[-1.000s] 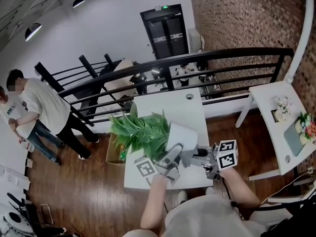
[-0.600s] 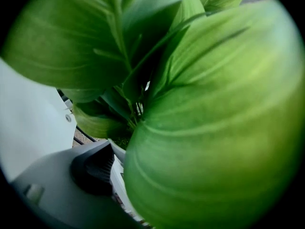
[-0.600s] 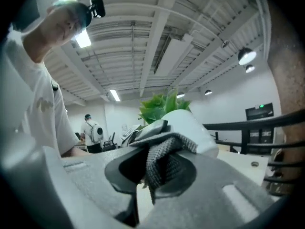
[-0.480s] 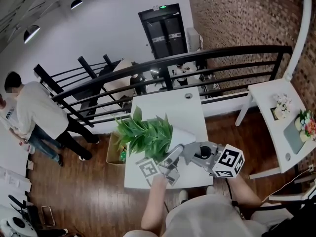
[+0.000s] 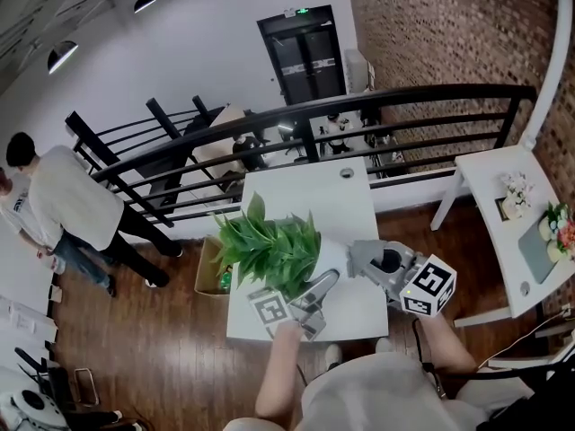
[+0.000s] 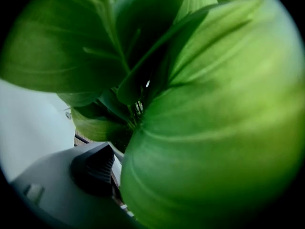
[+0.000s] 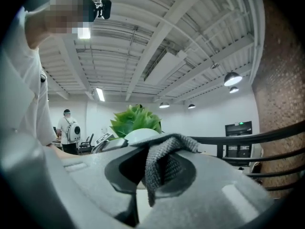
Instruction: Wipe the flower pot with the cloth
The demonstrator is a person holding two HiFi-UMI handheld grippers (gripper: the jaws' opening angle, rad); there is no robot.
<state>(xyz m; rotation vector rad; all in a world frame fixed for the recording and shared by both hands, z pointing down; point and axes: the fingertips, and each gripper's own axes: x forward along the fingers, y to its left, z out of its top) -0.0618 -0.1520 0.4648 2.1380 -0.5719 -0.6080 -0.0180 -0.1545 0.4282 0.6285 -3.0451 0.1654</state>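
A white flower pot (image 5: 334, 255) with a leafy green plant (image 5: 269, 248) leans to the left over the near part of the white table (image 5: 346, 196). My left gripper (image 5: 323, 282) reaches up from below and is shut on the pot's near side. In the left gripper view leaves (image 6: 205, 128) fill the picture, and only one dark finger (image 6: 93, 168) shows beside a sliver of the pot's rim. My right gripper (image 5: 367, 257) is just right of the pot, shut on a grey knitted cloth (image 7: 164, 168). The pot (image 7: 140, 135) stands close behind the cloth.
A black railing (image 5: 359, 106) runs behind the table. A second white table (image 5: 503, 187) at the right carries flowers (image 5: 559, 227). A cardboard box (image 5: 208, 277) sits on the wooden floor left of the table. Two people (image 5: 63, 196) stand at the far left.
My right gripper has rolled and swung out from under the pot to its right side, taking the cloth along. The pot and left gripper have sunk a little.
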